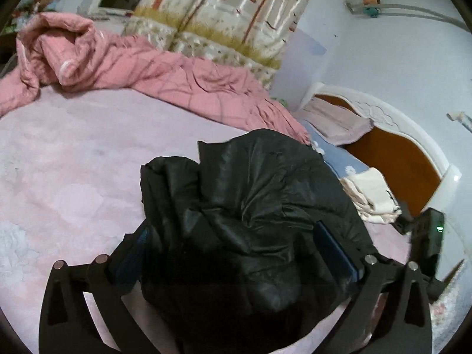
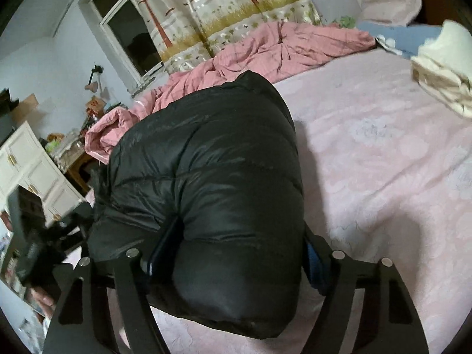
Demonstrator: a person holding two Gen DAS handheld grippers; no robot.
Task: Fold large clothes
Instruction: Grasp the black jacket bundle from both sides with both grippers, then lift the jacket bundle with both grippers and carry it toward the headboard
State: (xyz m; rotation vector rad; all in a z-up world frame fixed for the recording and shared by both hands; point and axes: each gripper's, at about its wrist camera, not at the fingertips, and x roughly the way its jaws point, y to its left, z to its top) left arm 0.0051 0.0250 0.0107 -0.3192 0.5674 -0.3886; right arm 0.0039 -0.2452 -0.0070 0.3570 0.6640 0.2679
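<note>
Pink bedsheet (image 1: pixel 73 159) carries the bundled black puffer jacket (image 2: pixel 206 162) near me, my left gripper (image 1: pixel 236 253) spread wide around it, my right gripper (image 2: pixel 233 247) pinching its near end, fingertips buried beneath fabric.

Jacket (image 1: pixel 250 206) on bed (image 1: pixel 73 153); quilt (image 1: pixel 177 73) behind; folded cloth (image 1: pixel 371 197) right.

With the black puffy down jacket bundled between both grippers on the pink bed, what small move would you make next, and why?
Probably lower the black puffy down jacket onto the pink bedsheet and press it flat: it bulges between the right gripper fingers and sits bunched inside the wide left gripper.
</note>
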